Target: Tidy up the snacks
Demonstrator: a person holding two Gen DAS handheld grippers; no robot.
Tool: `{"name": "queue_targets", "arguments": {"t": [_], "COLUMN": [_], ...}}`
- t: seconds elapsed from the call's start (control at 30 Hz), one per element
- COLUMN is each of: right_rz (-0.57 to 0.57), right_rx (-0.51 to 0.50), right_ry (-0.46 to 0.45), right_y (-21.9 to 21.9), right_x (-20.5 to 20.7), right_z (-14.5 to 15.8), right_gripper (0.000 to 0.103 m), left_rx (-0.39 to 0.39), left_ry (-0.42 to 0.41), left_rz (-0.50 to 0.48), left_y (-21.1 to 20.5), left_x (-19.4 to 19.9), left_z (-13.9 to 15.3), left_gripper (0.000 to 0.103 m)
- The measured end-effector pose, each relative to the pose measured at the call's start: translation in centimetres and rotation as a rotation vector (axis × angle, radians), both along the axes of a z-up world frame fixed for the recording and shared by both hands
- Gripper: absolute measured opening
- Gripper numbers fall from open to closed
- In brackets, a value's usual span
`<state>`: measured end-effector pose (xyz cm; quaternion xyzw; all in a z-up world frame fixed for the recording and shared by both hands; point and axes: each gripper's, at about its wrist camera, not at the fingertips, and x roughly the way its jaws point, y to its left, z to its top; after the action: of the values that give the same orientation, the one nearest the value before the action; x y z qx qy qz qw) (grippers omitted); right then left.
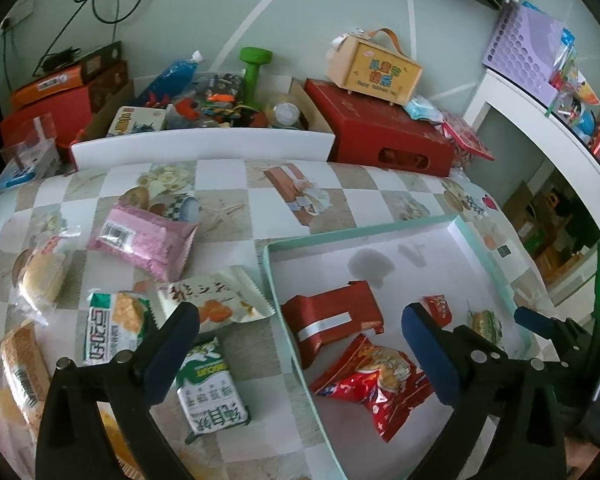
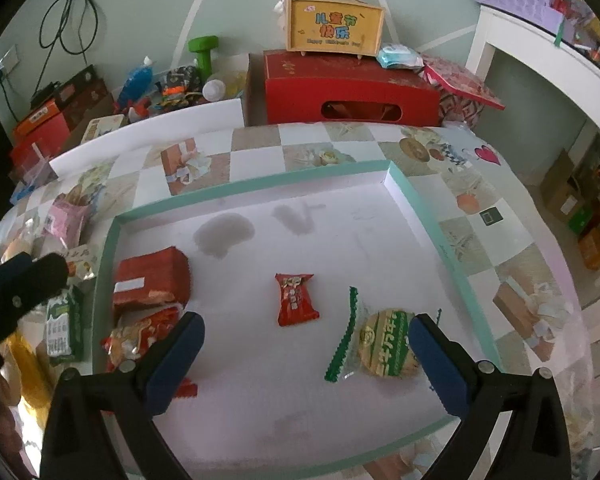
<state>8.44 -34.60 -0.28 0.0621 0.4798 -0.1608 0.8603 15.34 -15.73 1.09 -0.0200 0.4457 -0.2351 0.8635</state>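
Sorting is being done into the mint-rimmed box point(image 2: 404, 184), where the round green biscuit packet point(image 2: 384, 344) and red candy packet point(image 2: 296, 300) are lying. Both the left gripper point(image 1: 300, 352) and right gripper point(image 2: 306, 360) are being held released and empty. Remaining snacks, including the pink packet point(image 1: 144, 236), are waiting on the checked tablecloth point(image 1: 236, 184) outside.

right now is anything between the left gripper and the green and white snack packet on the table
Nothing visible. The green and white packet lies flat on the tablecloth just below the open left gripper, beside the box's teal wall, with nothing on top of it.
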Motion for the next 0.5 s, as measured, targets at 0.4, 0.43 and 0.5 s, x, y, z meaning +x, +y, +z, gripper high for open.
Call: {"name": "queue_targets", "arguments": {"t": [0.4,0.43,0.5], "right_rz": [0.007,0.006,0.011], "right_rx": [0.0,0.015,0.035], "right_ry": [-0.049,-0.055,-0.055], "right_y": [2.0,2.1,2.4], "right_x": [-2.1,-2.3,-2.5], "right_z": [2.2,2.4,2.6], "right_gripper": [0.103,0.103,0.103], "left_rx": [-0.033,-0.036,-0.041], "left_ry": [0.01,0.014,0.019], "left_rz": [0.032,0.032,0.035], "left_y": [2.6,2.9,3.4], "left_x": [-1.5,-1.7,-1.9], "left_z": [0.4,0.4,0.3], "left_gripper": [0.103,0.103,0.103]}}
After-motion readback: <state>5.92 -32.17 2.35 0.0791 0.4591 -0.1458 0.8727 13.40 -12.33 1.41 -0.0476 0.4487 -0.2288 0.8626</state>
